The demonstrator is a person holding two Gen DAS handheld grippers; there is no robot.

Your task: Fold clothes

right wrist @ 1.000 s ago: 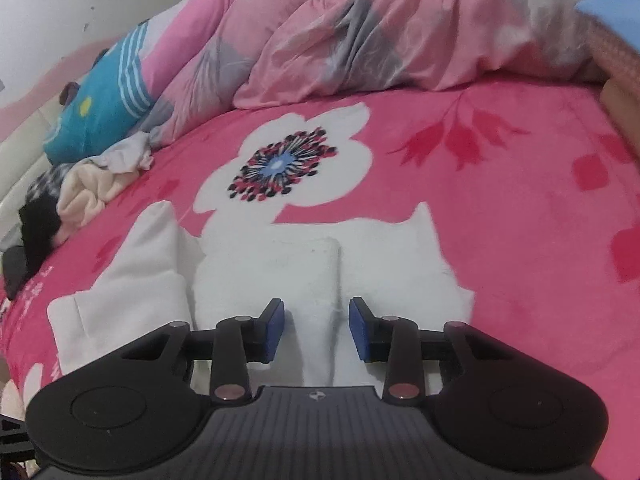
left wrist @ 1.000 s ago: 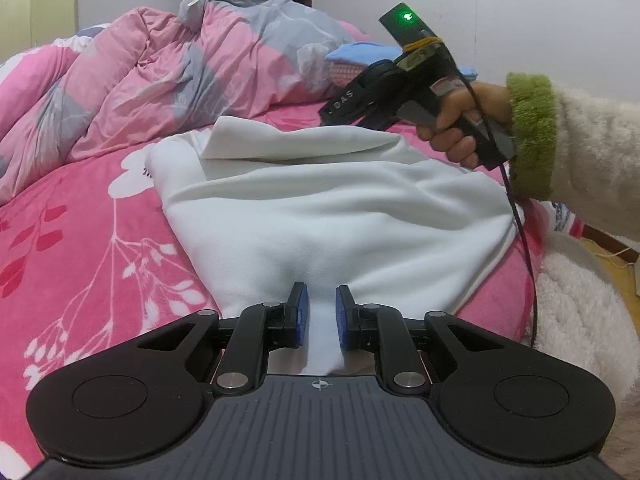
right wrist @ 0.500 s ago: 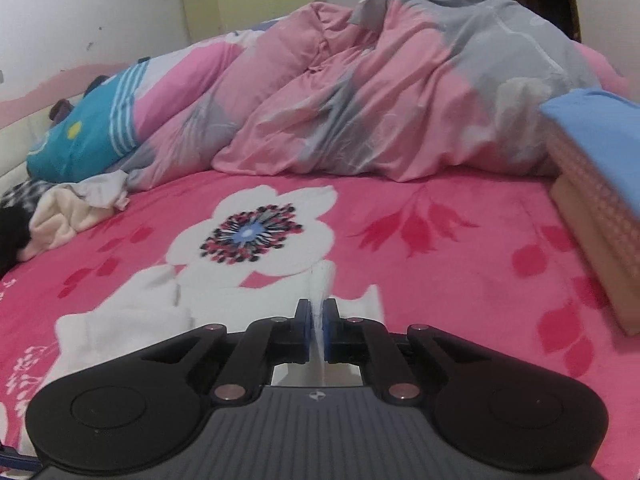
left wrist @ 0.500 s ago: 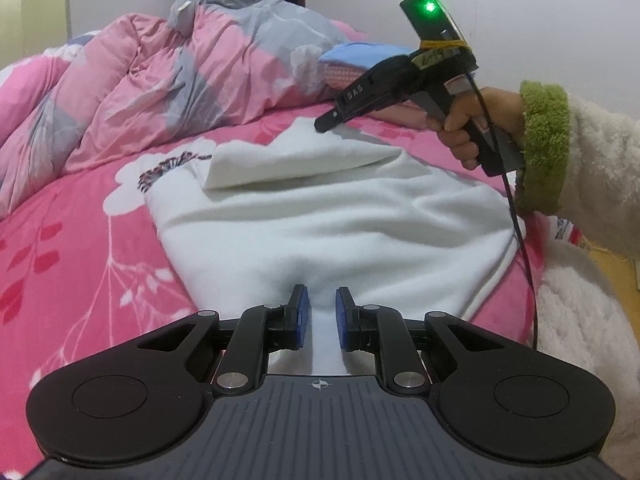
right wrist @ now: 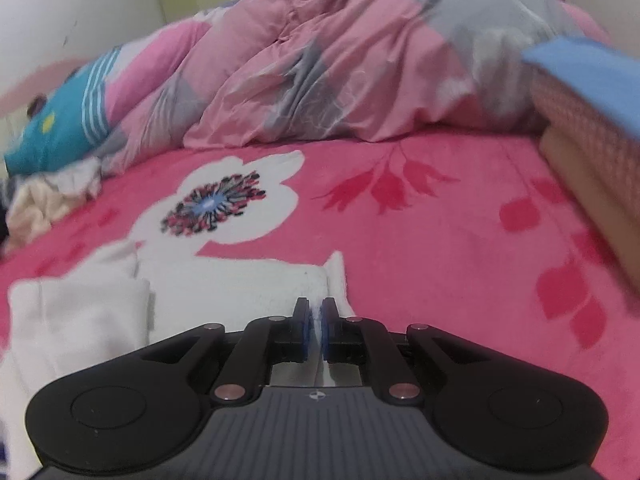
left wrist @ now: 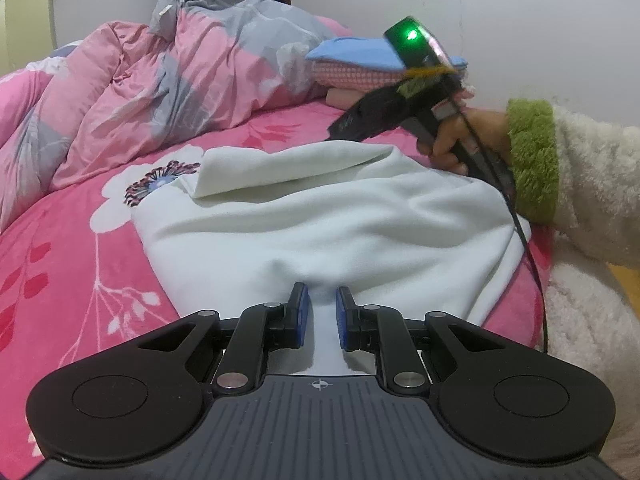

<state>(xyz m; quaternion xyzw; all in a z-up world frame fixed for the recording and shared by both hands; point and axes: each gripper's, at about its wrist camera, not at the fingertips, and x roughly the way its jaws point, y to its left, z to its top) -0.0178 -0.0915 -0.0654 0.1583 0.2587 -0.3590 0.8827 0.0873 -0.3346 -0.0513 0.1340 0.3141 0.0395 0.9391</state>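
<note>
So the white garment (left wrist: 320, 216) is lying on the pink flowered blanket (left wrist: 60, 280), soft and fleecy, with one edge flopped over itself in a thick fold at the far side (a sleeve, maybe, hard to say). Near edge is bunched up where the left gripper (left wrist: 319, 312) pinches a ridge of the cloth between its blue pads. The right gripper (right wrist: 315, 322) is squeezed nearly together on a thin bit of the same white cloth at the far corner. It's held by a hand (left wrist: 456, 140) in a fuzzy cream sleeve (left wrist: 588, 184) with a green cuff, pointing down at the bed.
</note>
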